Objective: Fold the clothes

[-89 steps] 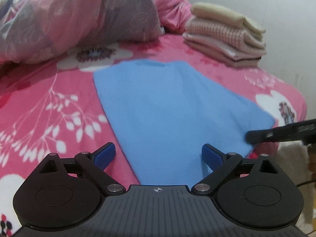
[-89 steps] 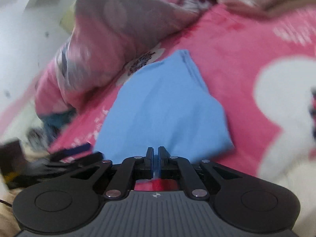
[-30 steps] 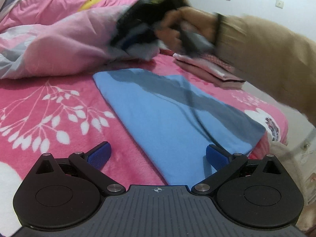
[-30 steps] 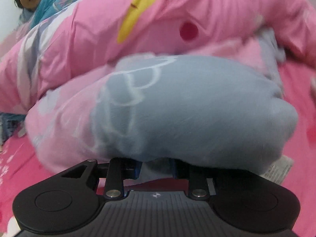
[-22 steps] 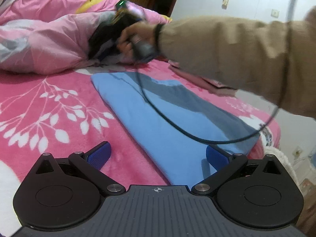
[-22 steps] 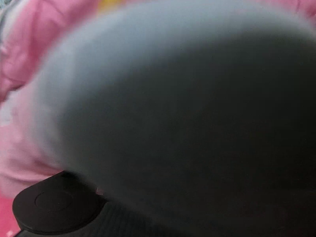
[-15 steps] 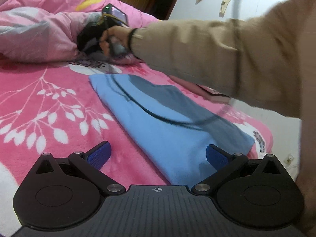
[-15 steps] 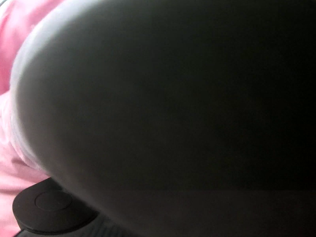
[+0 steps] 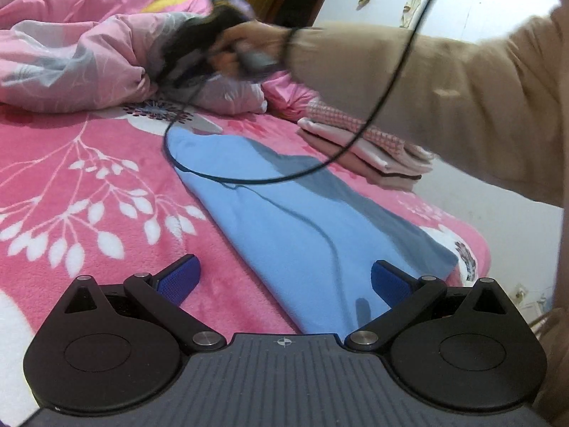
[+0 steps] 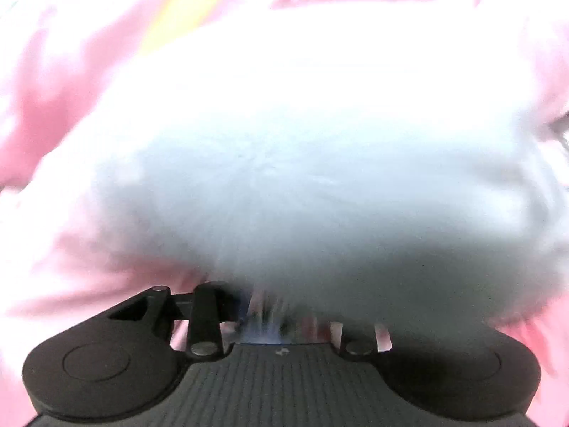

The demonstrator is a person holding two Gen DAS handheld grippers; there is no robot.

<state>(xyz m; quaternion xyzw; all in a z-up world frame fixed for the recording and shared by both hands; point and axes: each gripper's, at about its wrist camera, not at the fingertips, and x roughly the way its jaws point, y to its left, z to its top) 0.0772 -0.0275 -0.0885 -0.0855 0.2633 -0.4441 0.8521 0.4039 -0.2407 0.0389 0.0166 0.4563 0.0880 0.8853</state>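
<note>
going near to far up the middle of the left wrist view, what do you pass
left gripper → blue folded garment → black cable looping over its far end → white flower print on the pink bedspread → right gripper at the pink and grey quilt

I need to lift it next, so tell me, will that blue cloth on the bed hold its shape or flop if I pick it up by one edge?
The blue cloth would likely flop: it lies flat and thin, following the bed. It looks light. Folded layers may slide apart.
</note>
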